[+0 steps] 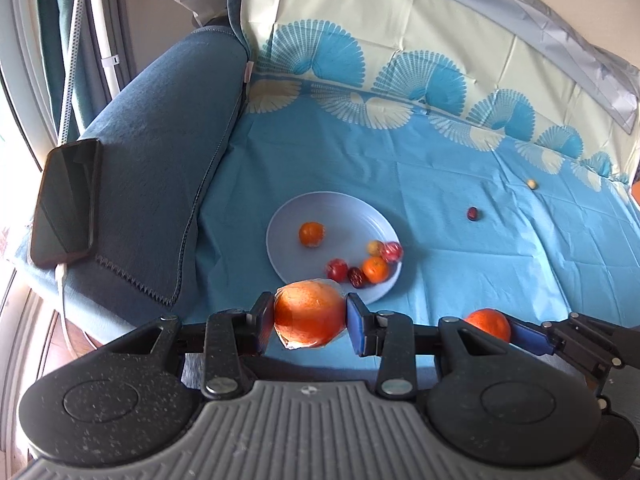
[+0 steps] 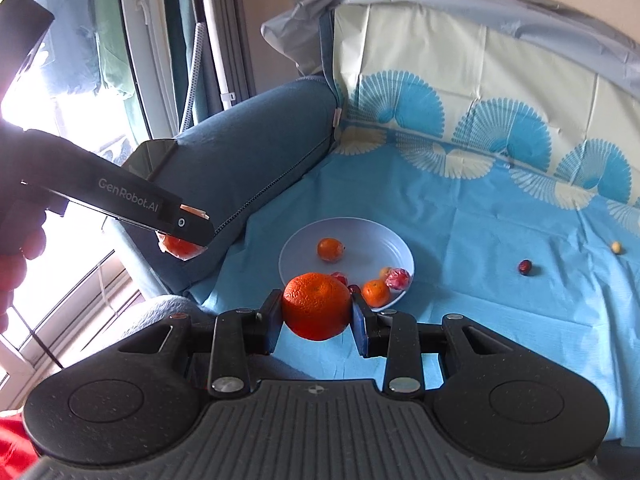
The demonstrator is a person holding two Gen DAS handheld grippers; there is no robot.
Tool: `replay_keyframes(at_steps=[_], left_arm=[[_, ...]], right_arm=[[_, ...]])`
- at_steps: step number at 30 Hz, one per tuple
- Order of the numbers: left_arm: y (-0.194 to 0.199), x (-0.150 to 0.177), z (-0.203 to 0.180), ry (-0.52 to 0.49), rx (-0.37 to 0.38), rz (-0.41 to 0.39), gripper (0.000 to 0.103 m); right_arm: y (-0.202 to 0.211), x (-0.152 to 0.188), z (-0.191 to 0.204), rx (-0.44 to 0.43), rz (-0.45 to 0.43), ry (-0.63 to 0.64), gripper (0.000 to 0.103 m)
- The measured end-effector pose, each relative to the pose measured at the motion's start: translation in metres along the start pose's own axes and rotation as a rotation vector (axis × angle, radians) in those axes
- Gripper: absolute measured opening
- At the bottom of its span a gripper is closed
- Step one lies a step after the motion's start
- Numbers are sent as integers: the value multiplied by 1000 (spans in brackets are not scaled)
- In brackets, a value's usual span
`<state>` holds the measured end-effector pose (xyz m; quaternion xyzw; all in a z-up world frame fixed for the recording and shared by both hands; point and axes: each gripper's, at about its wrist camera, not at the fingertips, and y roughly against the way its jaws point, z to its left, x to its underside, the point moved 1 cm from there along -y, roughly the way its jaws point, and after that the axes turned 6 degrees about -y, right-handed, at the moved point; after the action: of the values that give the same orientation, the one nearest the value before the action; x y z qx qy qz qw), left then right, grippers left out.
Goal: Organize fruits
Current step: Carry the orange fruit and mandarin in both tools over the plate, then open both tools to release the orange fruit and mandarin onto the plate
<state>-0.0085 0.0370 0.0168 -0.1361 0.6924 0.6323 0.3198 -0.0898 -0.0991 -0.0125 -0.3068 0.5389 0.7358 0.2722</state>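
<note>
Sofa seat under a blue patterned cloth [image 1: 460, 216] carries everything; dark blue armrest [image 1: 160, 168] to its left, with a black phone [image 1: 66, 204] lying on it.

Pale blue plate [image 1: 296, 216] sits on the cloth near the armrest. On it: a small orange [image 1: 311, 234] alone toward the far side, and a cluster at the near right rim — another small orange [image 1: 375, 270], two wrapped red fruits, a dark date-like fruit, a pale small fruit.

Left hand-held gripper [image 1: 310, 320] pinches a film-wrapped orange fruit [image 1: 310, 318], held above the near edge of the plate. Right hand-held gripper [image 2: 317, 308] pinches a bare large orange [image 2: 317, 306], likewise short of the plate's near rim.

Judgement: both loads go to the plate. Best to lower each into the bare left and centre area, one at a time, and release low so nothing rolls into the cluster or off the rim.

Off the plate, well to the right: a dark red fruit [image 1: 473, 213] and, farther, a small pale one [image 1: 531, 183]; both apparently left to collect.

Unclear: kind of the small fruits; what the wrapping is; the seat's near edge is hidden by the gripper bodies.
</note>
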Motion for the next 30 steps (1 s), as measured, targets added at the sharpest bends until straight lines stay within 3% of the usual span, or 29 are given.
replay_keyframes(at_steps=[14,23,30], left_arm=[[-131,-57,3,-2,7,107,42],[-206,-65,3,-26,-24,188,42],[-233,-68,7,-40,-39,203,42]], right_arm=[[-126,-33,-34,55,55,19,37],[-193,-36,-57,84,112,31,37],[-219,-29,-63,81,135,54,37]])
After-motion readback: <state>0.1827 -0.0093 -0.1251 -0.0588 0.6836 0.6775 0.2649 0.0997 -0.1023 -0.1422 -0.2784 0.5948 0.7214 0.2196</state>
